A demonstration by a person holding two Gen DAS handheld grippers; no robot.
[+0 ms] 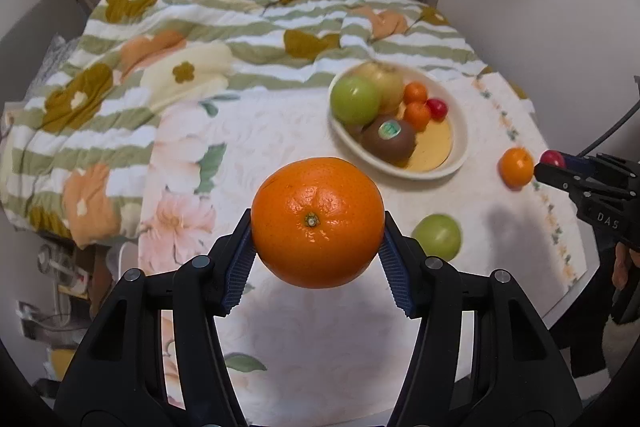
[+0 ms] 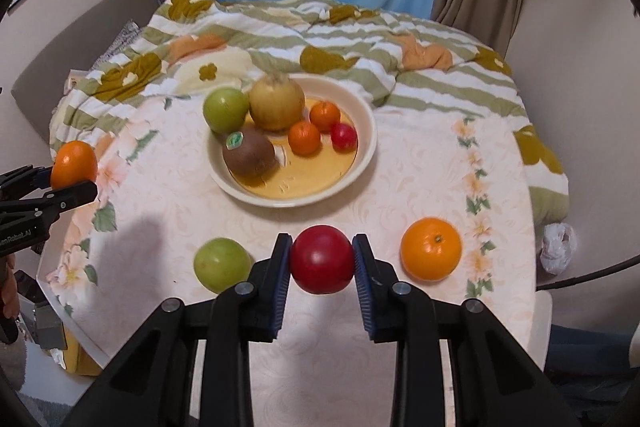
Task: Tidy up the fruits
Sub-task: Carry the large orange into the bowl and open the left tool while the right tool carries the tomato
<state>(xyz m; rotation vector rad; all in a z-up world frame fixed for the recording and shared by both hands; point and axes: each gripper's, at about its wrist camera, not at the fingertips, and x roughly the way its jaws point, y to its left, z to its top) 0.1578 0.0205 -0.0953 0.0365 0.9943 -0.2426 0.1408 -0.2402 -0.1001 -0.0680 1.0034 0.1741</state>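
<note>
My left gripper is shut on a large orange and holds it above the table; it also shows at the left of the right wrist view. My right gripper is shut on a red fruit, held above the table's near edge; it shows at the right of the left wrist view. A cream bowl holds a green apple, a yellow pear-like fruit, a kiwi, two small oranges and a small red fruit. A green apple and an orange lie on the tablecloth.
The round table carries a floral cloth. A striped flowered quilt is heaped behind the bowl. A crumpled white bag lies off the right edge. Clutter sits below the table's left side.
</note>
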